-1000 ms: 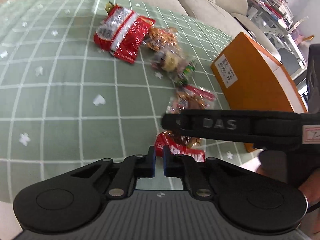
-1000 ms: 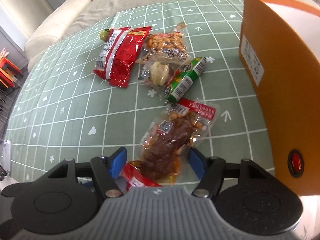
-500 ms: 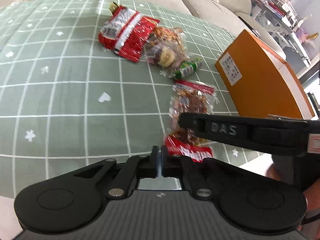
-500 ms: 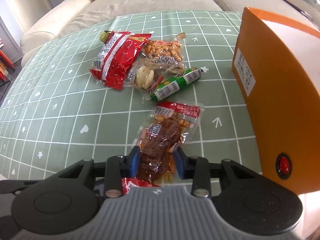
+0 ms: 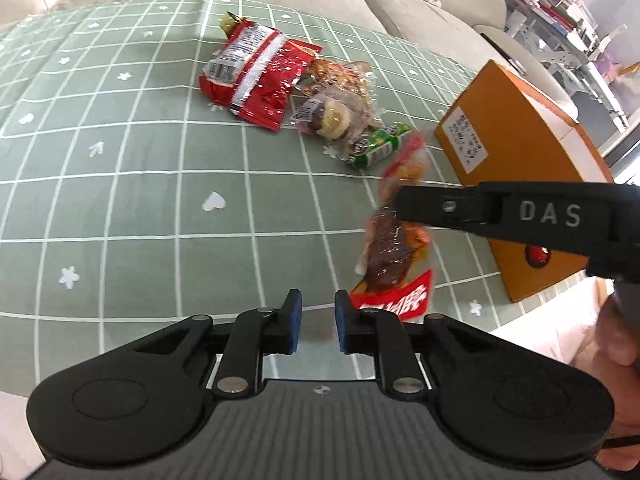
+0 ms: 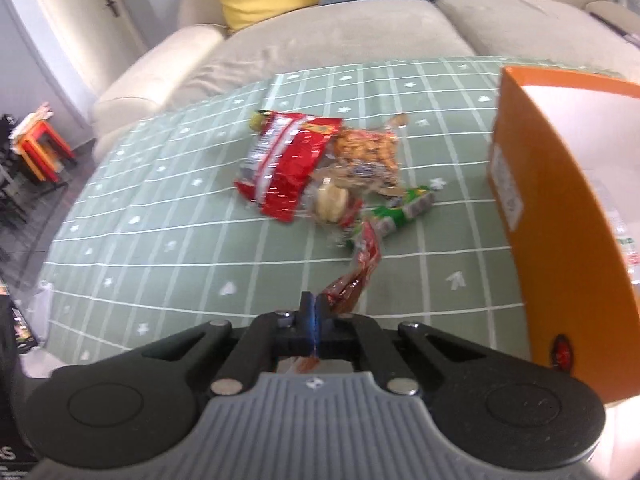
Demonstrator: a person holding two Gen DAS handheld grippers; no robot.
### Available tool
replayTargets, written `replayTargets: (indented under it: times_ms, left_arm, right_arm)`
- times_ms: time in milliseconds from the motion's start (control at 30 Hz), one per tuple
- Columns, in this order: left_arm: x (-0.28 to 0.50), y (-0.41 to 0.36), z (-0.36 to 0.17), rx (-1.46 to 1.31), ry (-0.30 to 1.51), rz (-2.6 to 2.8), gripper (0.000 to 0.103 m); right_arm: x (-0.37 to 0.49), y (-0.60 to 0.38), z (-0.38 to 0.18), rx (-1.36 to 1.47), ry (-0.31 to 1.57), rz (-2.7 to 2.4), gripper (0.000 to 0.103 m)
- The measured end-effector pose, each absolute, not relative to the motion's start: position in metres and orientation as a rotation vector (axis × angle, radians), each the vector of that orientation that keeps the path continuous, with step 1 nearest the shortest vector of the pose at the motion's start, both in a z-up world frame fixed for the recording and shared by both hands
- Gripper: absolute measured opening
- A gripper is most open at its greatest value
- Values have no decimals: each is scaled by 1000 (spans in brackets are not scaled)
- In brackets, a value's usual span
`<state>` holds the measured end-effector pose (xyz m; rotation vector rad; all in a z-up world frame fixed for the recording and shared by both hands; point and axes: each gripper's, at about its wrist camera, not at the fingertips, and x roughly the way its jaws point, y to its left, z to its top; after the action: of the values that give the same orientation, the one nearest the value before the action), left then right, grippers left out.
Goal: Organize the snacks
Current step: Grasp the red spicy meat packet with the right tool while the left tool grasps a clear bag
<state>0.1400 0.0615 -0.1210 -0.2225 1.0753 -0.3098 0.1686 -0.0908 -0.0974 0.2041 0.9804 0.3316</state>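
On the tablecloth (image 5: 120, 184), a pile of snack packets (image 5: 260, 76) is set toward the far side, before the sofa (image 6: 340, 36). The box (image 5: 520, 152) is placed to its right. Nearer, a meat-snack packet (image 5: 390, 252) is held clear of the cloth, above another packet (image 5: 396, 298).

Tablecloth (image 5: 160, 208): sage green, white grid, small white hearts and flowers. Box (image 6: 560, 216): orange outside, white inside, red dot low on its side. Held packet (image 5: 386, 252): clear film over dark brown, red edge, possibly lettered.
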Motion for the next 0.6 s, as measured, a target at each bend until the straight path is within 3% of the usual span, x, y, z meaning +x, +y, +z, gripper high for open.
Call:
replayTargets:
  times_ms: [100,300,333,400,433,600]
  left_arm:
    - [141,59,-123,-224,1081,-335,6]
    - [144,55,-124,-248,1079,-354,6]
    - [144,53,-124,-250,1075,-359,6]
    - [145,50,-121,-257,1055,-385,6]
    - [145,48,-120,-253,1048,-400,6]
    - [149,39,-123,-240,1056,-418,6]
  right_arm:
    - [170,-88,-100,224,972,346,0]
    - [173,-82,-100,208,962,350,3]
    - [172,-80,-98,186,955,339,6]
    - [169,-78,-95,140,936,307,21]
    - [167,-79,-94,121,927,289,35]
    - [168,-91,-97,117,915,246,39]
